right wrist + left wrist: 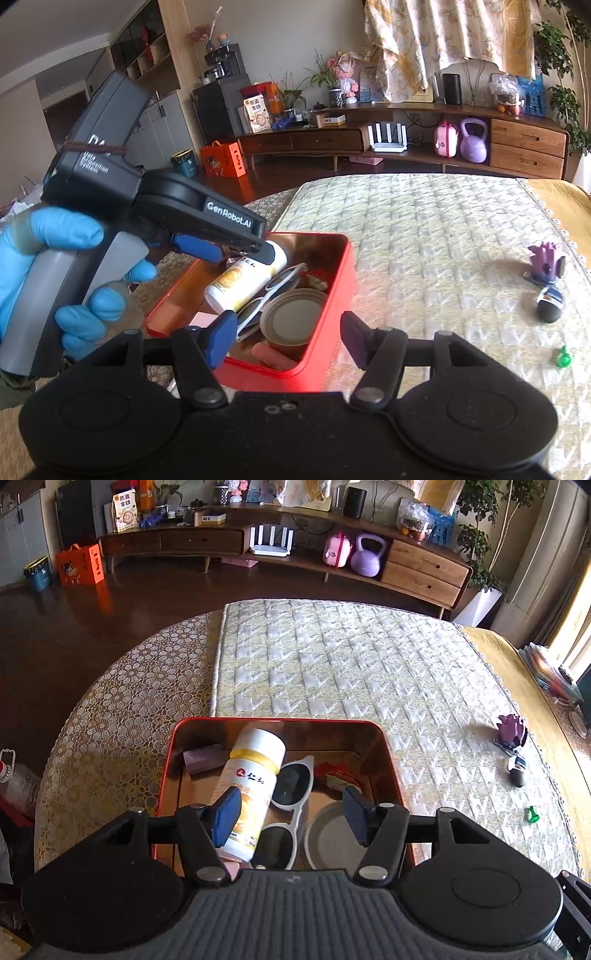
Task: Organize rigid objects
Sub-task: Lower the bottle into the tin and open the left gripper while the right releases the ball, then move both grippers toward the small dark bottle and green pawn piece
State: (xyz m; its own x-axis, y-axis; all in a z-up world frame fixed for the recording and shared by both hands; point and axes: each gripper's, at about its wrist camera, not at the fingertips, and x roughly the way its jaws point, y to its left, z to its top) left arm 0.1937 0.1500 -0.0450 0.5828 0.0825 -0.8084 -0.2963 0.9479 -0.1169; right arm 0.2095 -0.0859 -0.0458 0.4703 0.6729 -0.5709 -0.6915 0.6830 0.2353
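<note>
A red tin box [173, 771] [332, 306] sits on the quilted mat. In it lie a white and yellow bottle [255, 775] [243, 284], white sunglasses [291, 794] [284, 280], a round metal can [332, 838] [295, 321] and a purple block [203, 758]. My left gripper [291, 818] is open just above the box, its fingers either side of the bottle and sunglasses; it also shows in the right wrist view [236, 251], held by a blue-gloved hand. My right gripper [286, 341] is open and empty over the box's near right edge.
On the mat to the right lie a purple toy [511, 729] [546, 258], a small dark object [517, 771] [550, 304] and a small green piece [532, 814] [563, 357]. A wooden cabinet [424, 568] stands across the dark floor.
</note>
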